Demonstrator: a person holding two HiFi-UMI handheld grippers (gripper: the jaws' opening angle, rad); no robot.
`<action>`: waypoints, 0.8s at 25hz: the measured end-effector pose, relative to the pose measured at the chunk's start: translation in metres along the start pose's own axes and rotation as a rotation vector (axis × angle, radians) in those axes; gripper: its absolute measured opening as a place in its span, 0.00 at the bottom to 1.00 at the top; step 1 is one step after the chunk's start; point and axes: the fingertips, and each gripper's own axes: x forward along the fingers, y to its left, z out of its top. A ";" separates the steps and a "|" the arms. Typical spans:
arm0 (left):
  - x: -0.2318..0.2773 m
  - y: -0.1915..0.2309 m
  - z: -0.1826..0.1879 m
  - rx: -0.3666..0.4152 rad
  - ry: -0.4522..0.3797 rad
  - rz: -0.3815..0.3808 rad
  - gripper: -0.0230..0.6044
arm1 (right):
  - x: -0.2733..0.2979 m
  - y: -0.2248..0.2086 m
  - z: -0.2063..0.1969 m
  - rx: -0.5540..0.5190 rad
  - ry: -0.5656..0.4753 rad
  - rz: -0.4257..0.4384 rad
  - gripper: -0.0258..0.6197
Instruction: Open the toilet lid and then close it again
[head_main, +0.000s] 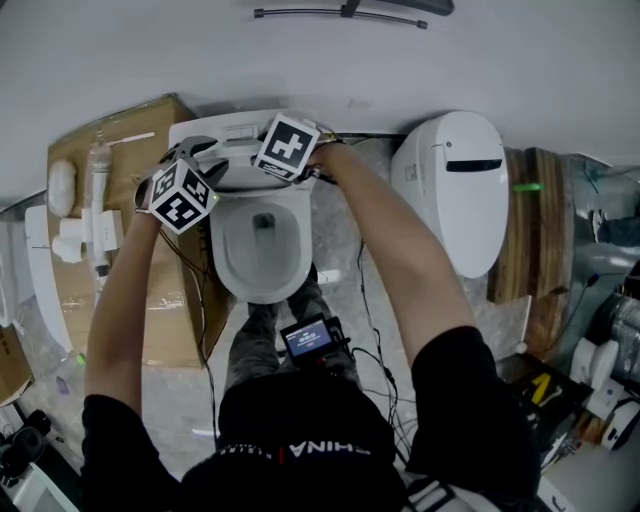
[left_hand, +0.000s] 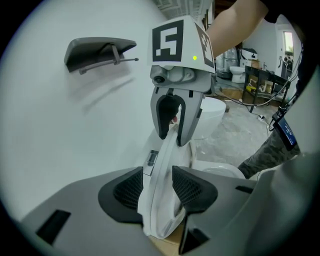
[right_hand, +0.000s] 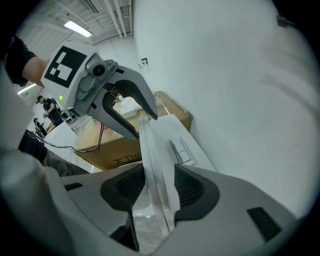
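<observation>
The white toilet (head_main: 262, 275) stands against the wall with its lid (left_hand: 161, 195) raised upright in front of the tank (head_main: 228, 131); the bowl is open. My left gripper (left_hand: 157, 187) straddles the lid's left top edge. The lid fills the gap between the pads, and the jaws look slack, not clamped. My right gripper (right_hand: 157, 187) straddles the same edge further right in the same way. In the left gripper view the right gripper (left_hand: 174, 137) shows with its fingers apart around the lid. The right gripper view shows the left gripper (right_hand: 145, 125) likewise.
A flush button (right_hand: 181, 150) sits on the tank top. A cardboard box (head_main: 120, 130) with white parts stands left of the toilet and a second toilet (head_main: 460, 190) right of it. A dark bracket (left_hand: 100, 50) hangs on the wall. Cables cross the floor.
</observation>
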 end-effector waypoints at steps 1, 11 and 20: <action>-0.003 0.002 0.001 -0.004 -0.003 0.007 0.30 | -0.001 0.000 0.000 -0.003 0.001 -0.001 0.30; -0.047 0.033 0.013 -0.289 -0.173 0.179 0.30 | -0.047 0.008 0.040 0.058 -0.145 0.009 0.30; -0.120 0.016 0.035 -0.530 -0.389 0.326 0.05 | -0.132 0.038 0.048 0.320 -0.540 -0.217 0.08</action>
